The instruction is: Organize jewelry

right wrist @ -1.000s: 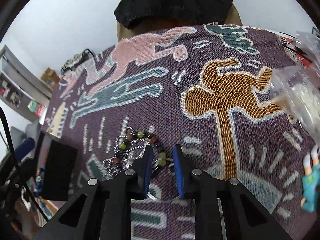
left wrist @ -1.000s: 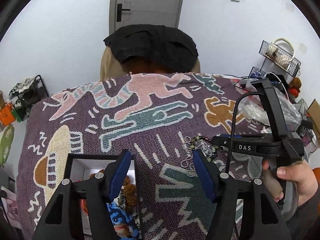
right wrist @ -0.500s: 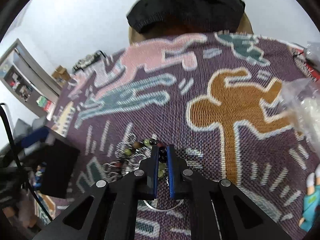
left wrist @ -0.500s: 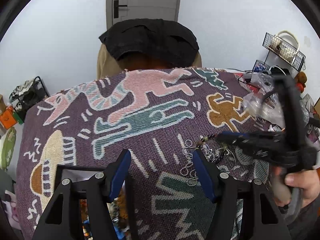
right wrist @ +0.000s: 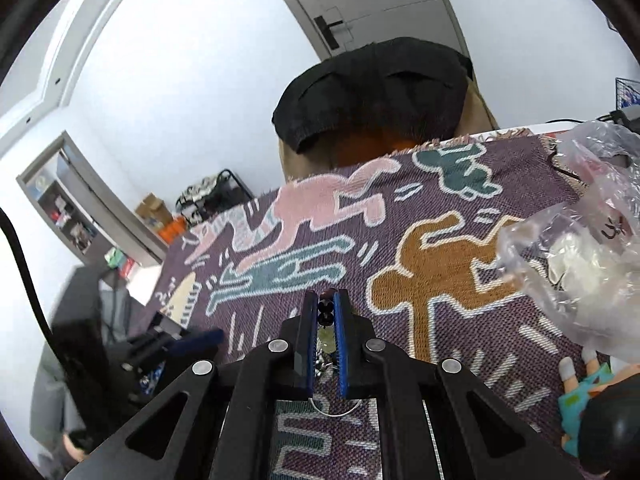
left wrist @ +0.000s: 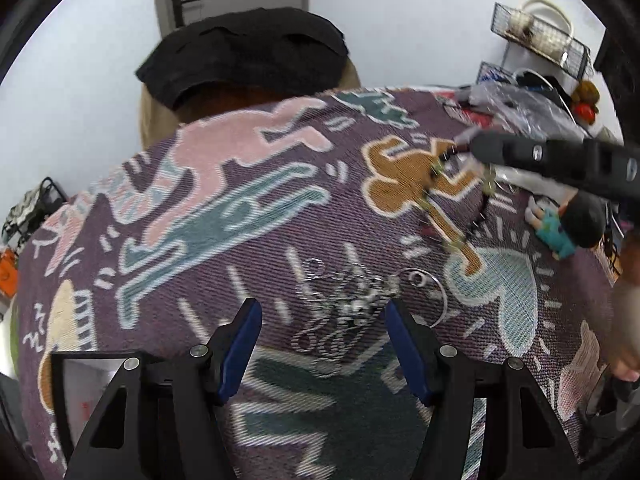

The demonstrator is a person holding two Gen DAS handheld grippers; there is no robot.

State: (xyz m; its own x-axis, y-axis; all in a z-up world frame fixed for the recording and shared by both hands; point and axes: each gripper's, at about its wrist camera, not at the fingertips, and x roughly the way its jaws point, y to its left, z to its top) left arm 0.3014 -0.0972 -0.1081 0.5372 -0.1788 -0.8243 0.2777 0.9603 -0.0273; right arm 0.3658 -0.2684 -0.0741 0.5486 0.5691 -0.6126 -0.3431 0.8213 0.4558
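A beaded bracelet (right wrist: 326, 312) of dark and pale green beads is pinched between the blue pads of the right tool (right wrist: 326, 344), lifted clear of the desk. In the left wrist view that same bracelet (left wrist: 436, 196) dangles as a blurred loop from the tip of the right tool (left wrist: 476, 148), hanging above the orange figure woven into the cloth.

Going left to right in the left wrist view: a black box (left wrist: 80, 392) with a pale inside sits at the lower left edge of the desk, partly hidden behind the left tool's frame. The left tool (left wrist: 322, 340) stands open, its blue pads wide apart with nothing between them. Just beyond its tips lies a tangle of silver chains (left wrist: 344, 304) on the purple patterned cloth (left wrist: 240, 240), with a thin silver hoop (left wrist: 430, 300) touching the tangle on its right. Farther right, a small doll (left wrist: 564, 224) in a teal outfit with dark hair lies on the cloth. A hand (left wrist: 624, 320) shows at the far right edge, blurred.

In the right wrist view, a crumpled clear plastic bag (right wrist: 576, 248) rests at the right side of the desk, and the doll (right wrist: 588, 408) lies below it. Behind the desk stands a chair draped with a black garment (right wrist: 372, 92).
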